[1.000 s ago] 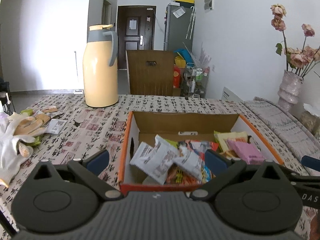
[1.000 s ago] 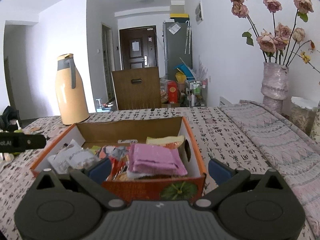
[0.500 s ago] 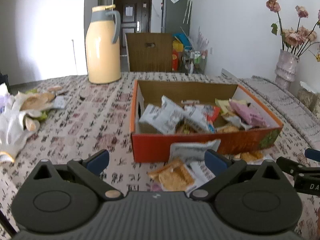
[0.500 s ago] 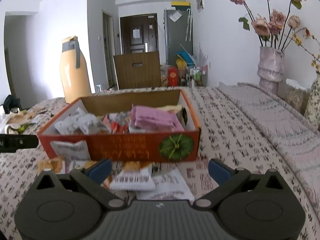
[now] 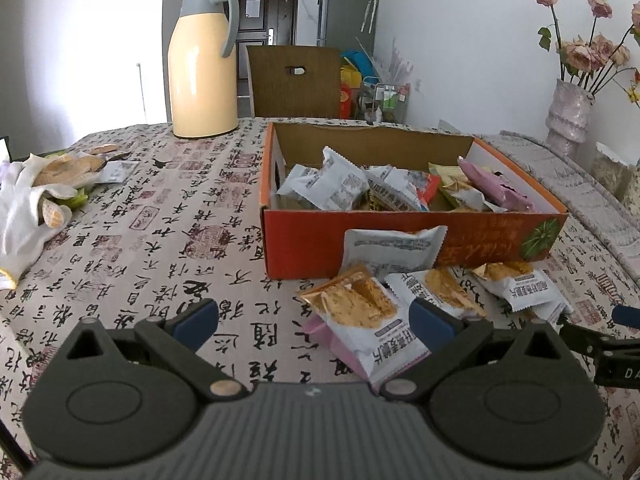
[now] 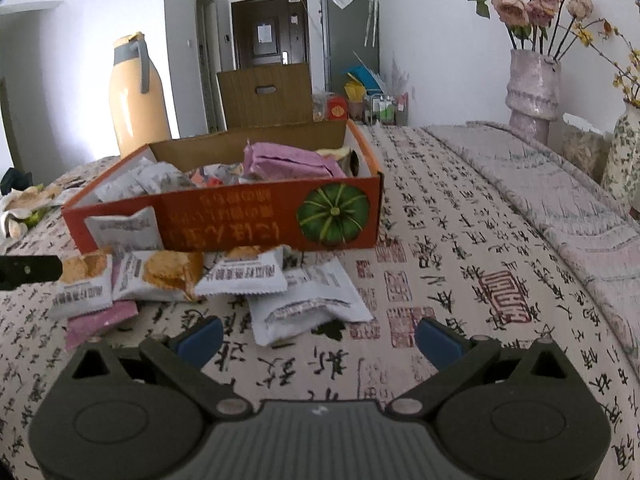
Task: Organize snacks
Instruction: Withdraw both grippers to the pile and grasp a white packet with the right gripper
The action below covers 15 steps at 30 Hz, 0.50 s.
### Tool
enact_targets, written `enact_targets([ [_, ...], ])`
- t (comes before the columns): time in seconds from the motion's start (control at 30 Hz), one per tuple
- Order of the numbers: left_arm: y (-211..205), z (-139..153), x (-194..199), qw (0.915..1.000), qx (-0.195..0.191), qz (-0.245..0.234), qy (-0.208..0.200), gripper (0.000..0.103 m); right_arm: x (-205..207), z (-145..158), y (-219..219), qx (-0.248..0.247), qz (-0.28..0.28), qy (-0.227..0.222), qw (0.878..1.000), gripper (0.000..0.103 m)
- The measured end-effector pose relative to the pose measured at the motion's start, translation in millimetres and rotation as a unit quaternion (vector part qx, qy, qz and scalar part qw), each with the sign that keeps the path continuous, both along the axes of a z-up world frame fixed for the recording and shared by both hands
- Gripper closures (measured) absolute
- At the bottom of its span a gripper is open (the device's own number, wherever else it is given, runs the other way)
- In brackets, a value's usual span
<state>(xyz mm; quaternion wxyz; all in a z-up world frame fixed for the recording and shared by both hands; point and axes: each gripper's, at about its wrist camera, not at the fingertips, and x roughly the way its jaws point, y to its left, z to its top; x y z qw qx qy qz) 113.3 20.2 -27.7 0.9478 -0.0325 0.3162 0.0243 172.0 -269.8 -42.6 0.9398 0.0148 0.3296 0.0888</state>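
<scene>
Snack packets lie scattered on a tablecloth (image 5: 160, 216) printed with black calligraphy, just in front of an orange box (image 5: 400, 236) at the centre of both views. More packets fill the box, among them white ones (image 5: 328, 184) at its left and a pink one (image 6: 288, 160) at its right. In the left wrist view, the left gripper (image 5: 314, 320) sits at the bottom of the frame with its blue-tipped fingers (image 5: 196, 318) spread wide and holding nothing; a white packet (image 5: 360, 316) showing orange biscuits lies between them, over a pink wrapper. In the right wrist view, the right gripper (image 6: 318, 334) is likewise spread wide and empty, with a plain white packet (image 6: 308, 304) lying just beyond its fingers. A cream jug (image 5: 200, 64) stands upper left, behind the box. White gloves (image 5: 28, 200) rest at the left edge. A vase (image 6: 532, 92) of dried roses stands upper right.
</scene>
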Motion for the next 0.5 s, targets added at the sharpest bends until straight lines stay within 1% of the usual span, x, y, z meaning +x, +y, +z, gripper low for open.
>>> enact_targets([
  [0.13,0.3,-2.1,1.0,1.0,-0.004,-0.002,-0.001,0.0,4.6,0.3,1.4,-0.007,0.006,0.003,1.0,0.0],
  [0.27,1.7,-4.5,2.2,1.0,-0.006,-0.001,0.004,0.0,16.4,-1.8,10.1,-0.036,0.022,0.013,0.999,0.0],
  [0.5,2.3,-6.4,2.3,0.9999,-0.009,-0.003,0.007,0.0,50.2,-7.7,17.8,-0.059,0.045,0.041,0.996,0.0],
])
